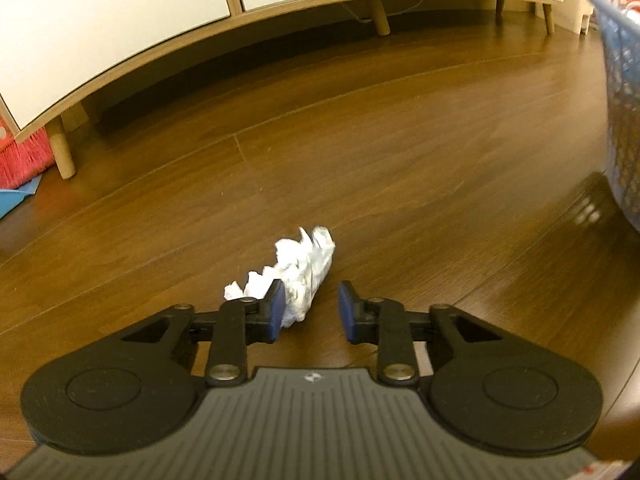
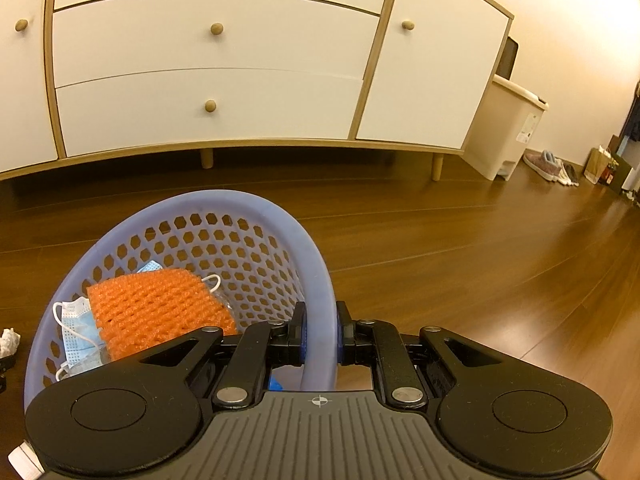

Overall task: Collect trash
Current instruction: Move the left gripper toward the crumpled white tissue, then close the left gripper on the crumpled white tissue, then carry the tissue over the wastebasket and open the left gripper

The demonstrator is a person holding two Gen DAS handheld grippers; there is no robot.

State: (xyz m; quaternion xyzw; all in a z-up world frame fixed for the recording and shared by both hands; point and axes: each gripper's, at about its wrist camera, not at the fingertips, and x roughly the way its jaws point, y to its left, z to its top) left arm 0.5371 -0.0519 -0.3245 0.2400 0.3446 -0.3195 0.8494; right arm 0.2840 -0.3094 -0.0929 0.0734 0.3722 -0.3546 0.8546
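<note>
A crumpled white paper wad lies on the wooden floor. My left gripper is open just above the floor; the wad's near end sits between the fingers, against the left pad. My right gripper is shut on the rim of a lavender perforated basket. Inside the basket lie an orange mesh piece and blue face masks. The same paper wad shows at the far left edge of the right wrist view. The basket stands to the right in the left wrist view.
A white sideboard with wooden legs runs along the back. A beige lidded bin stands at its right end, with shoes and bags farther right. Something red and a blue sheet lie at far left.
</note>
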